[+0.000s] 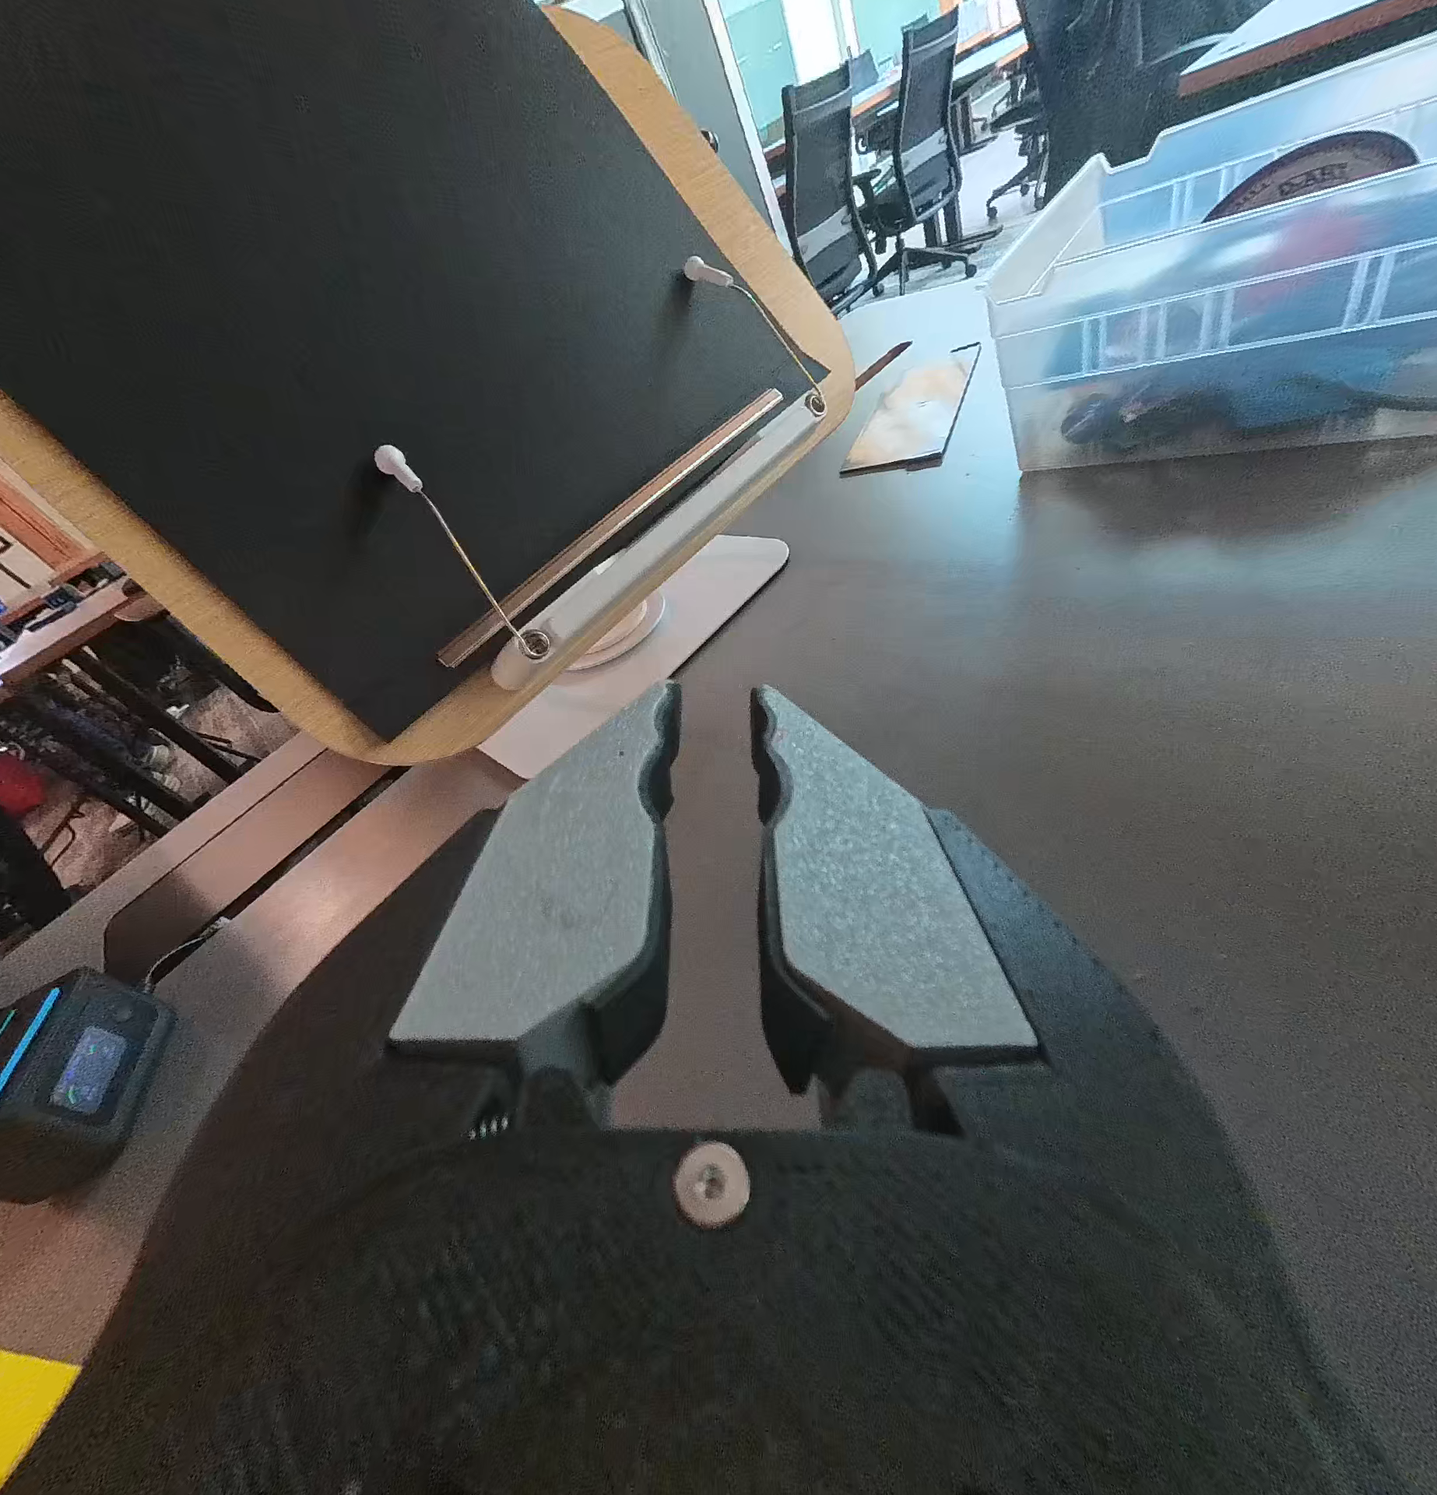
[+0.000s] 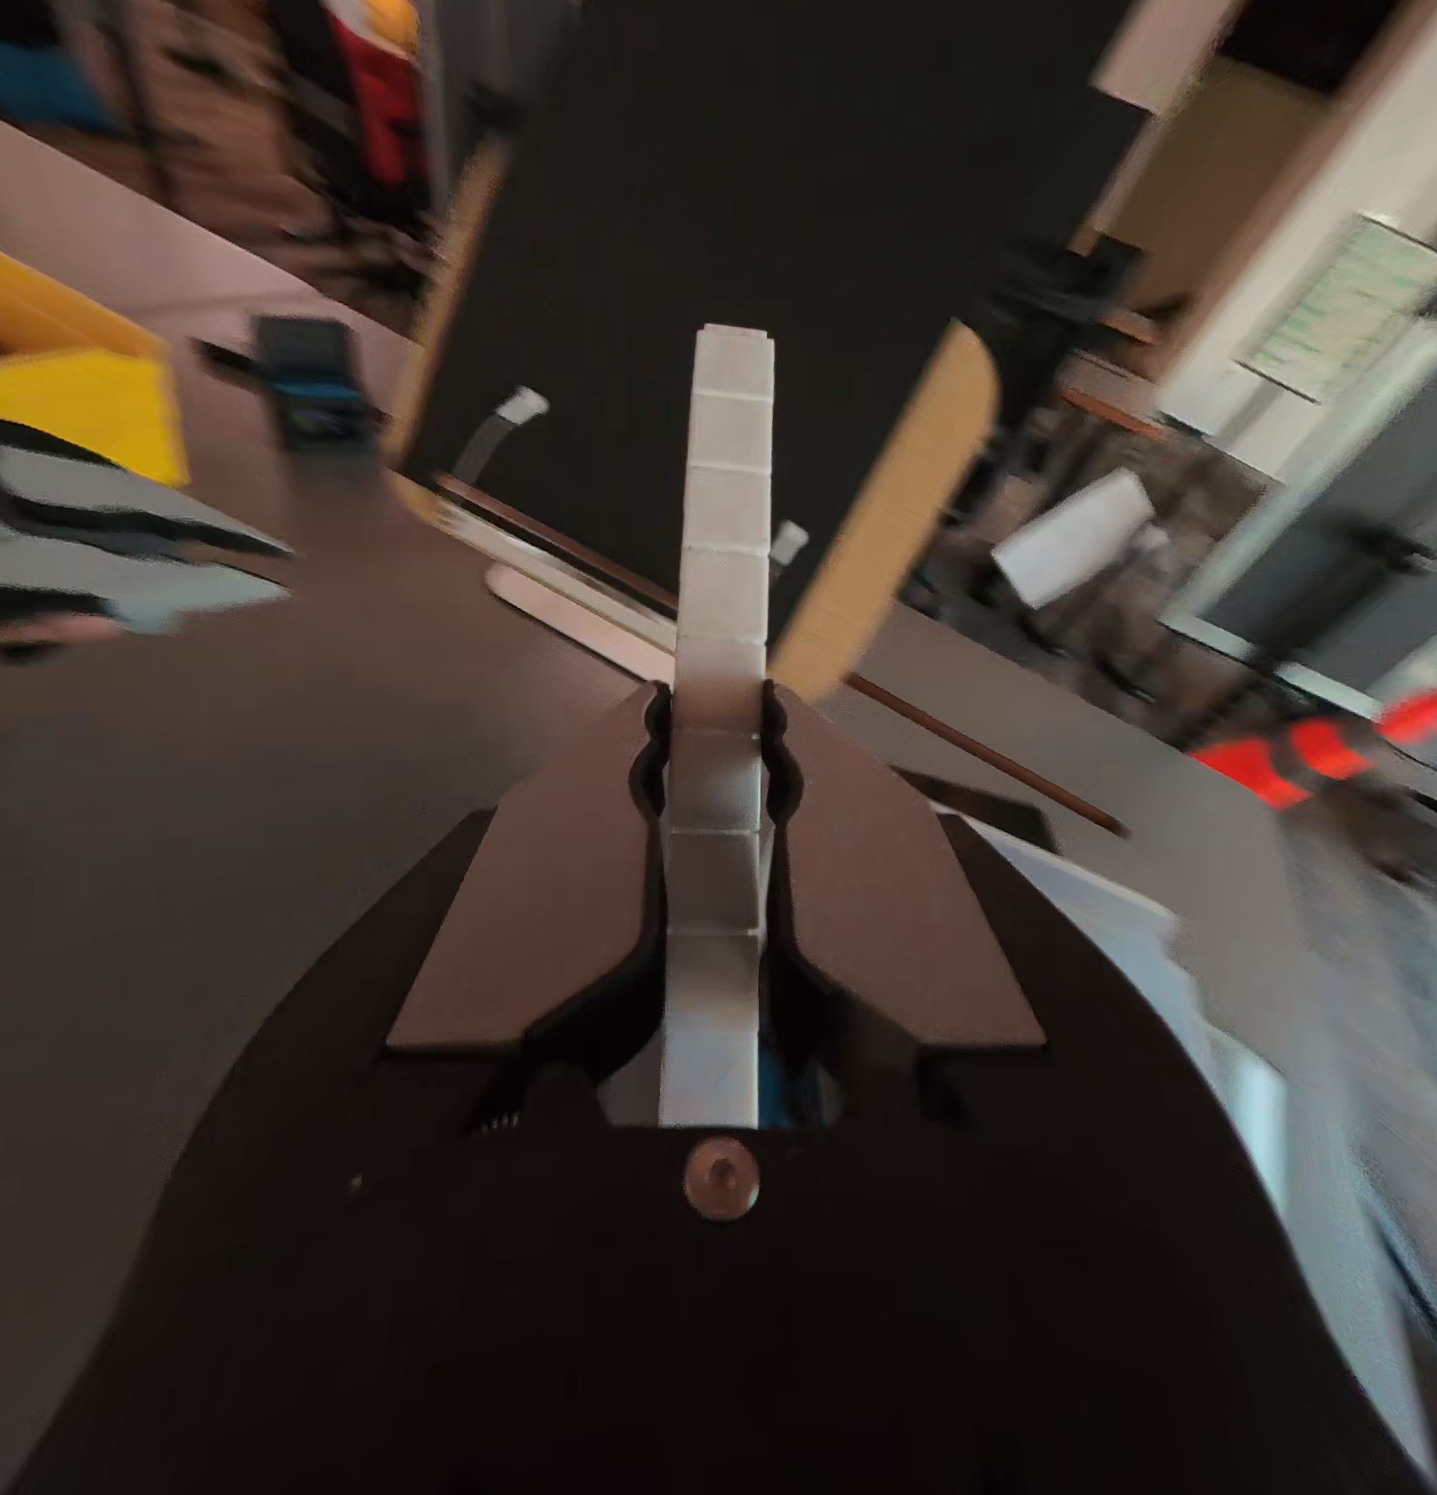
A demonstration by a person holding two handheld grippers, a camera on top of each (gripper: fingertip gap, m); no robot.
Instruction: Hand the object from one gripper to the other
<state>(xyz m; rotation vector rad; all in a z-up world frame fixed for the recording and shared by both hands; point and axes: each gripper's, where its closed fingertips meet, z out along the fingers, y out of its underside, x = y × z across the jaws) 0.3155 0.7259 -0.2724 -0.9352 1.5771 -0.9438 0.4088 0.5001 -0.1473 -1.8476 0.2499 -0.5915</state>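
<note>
My right gripper (image 2: 715,696) is shut on a long white segmented bar (image 2: 727,518) made of square blocks in a row. The bar runs back between the fingers and sticks out well past the tips, held above the dark table. The right wrist view is motion-blurred. My left gripper (image 1: 715,704) is empty, its jaws a narrow gap apart, low over the dark table (image 1: 1103,728). Neither view shows the other gripper clearly.
A black book stand with a wooden rim (image 1: 375,323) on a white base (image 1: 699,582) stands just ahead of the left gripper; it also shows in the right wrist view (image 2: 780,243). A clear plastic bin (image 1: 1233,323) sits at the far right. A small black device (image 1: 60,1076) lies at the left. Across from one pair of fingers to the other is roughly 30 cm. The small black device (image 1: 60,1076) is closer to my left gripper, around 30 cm from its tips; the right tips are 55 cm off. Seen from the right wrist view (image 2: 305,407) as well.
</note>
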